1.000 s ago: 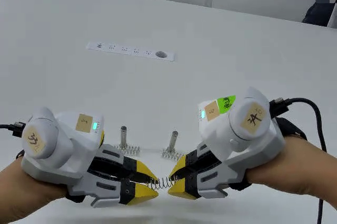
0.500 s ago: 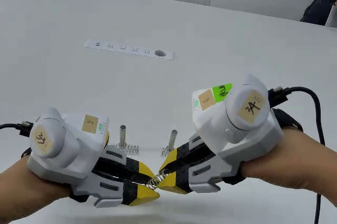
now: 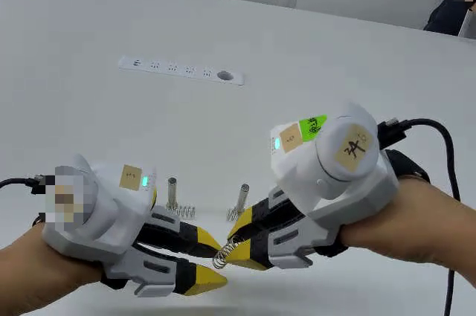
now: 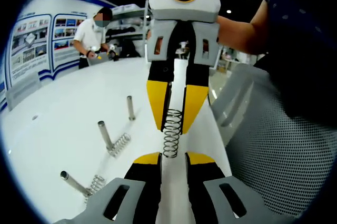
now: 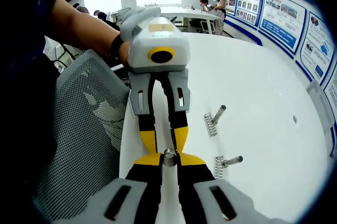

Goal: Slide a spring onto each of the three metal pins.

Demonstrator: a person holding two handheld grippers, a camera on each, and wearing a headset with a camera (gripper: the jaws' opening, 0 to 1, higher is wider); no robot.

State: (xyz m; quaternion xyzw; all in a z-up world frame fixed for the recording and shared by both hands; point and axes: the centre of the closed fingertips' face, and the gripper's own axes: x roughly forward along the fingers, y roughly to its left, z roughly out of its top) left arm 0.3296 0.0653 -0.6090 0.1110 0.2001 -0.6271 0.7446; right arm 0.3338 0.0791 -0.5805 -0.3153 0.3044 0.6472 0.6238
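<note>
Your right gripper (image 3: 232, 251) has its fingers (image 3: 249, 224) clenched on a spring (image 4: 171, 129) above the bench (image 3: 89, 48). Your left gripper (image 3: 223, 264) faces it, released. Two pins (image 4: 105, 134) wear springs (image 4: 120, 144); the third pin (image 4: 130, 107) looks bare.

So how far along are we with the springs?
Looks done: springs sit at the bases of the near pin and middle pin, though threaded on or just beside is unclear. In hand: the right tongs grip the third spring; the left tongs are open. Left: the far pin is bare.
</note>
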